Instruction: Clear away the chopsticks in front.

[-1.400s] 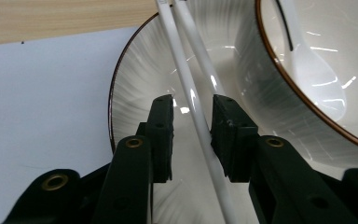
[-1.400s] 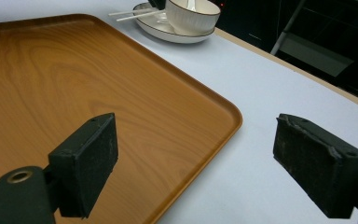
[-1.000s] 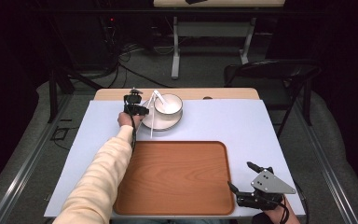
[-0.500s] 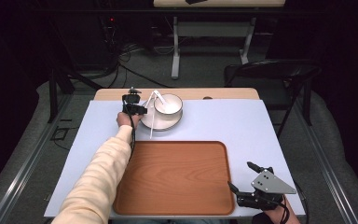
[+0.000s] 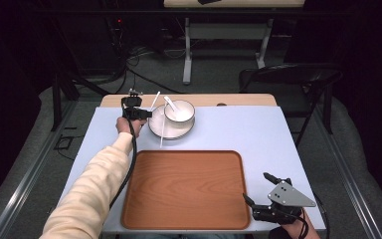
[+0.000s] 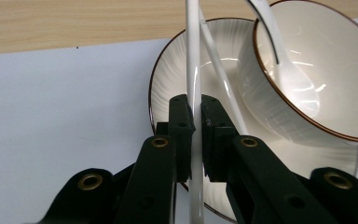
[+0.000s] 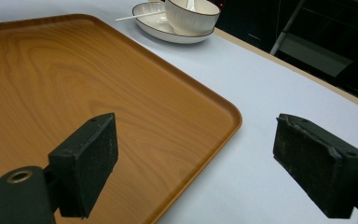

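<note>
Right gripper [image 7: 196,172] in the foreground, its two black padded jaws spread wide with nothing between them. The left jaw hangs over the wooden tray [image 7: 74,93], above its near right corner; the right jaw hangs over the pale blue table cover [image 7: 270,107]. Far behind, a white ribbed bowl [image 7: 191,16] with a dark rim stands on a white plate [image 7: 156,28]. A thin white stick [image 7: 133,17] lies across the plate's left edge.
</note>
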`<state>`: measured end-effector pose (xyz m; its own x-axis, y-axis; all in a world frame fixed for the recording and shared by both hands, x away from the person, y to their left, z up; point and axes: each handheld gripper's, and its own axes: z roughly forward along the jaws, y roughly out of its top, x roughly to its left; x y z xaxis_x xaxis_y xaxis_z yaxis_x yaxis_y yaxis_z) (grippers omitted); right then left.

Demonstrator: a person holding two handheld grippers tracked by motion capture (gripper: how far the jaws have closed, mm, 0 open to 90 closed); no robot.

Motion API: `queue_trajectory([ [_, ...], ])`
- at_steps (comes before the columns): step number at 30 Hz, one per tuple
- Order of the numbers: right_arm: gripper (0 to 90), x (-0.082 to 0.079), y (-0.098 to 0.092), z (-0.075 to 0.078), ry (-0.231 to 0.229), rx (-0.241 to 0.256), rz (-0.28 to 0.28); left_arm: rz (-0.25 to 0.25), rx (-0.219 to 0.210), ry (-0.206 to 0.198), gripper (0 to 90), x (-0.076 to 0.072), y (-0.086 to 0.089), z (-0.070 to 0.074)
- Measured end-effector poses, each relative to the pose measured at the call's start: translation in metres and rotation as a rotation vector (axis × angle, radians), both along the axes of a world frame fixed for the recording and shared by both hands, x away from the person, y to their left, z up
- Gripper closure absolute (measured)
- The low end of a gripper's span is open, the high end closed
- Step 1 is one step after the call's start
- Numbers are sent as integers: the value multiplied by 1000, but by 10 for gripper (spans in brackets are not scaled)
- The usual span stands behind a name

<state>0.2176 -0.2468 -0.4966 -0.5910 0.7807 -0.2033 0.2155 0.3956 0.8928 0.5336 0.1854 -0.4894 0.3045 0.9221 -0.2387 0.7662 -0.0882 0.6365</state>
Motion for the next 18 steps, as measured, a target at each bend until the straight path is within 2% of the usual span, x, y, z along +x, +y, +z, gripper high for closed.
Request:
queue_trajectory([
  [5,133,0,0,0,1,0,-3,-38,-18,-10,841,-15,2,7],
  [7,133,0,0,0,-2,2,-2,-50,-39,-10,841,-22,3,9],
  [18,133,0,0,0,-5,1,-4,-102,-46,-59,841,-60,1,23],
])
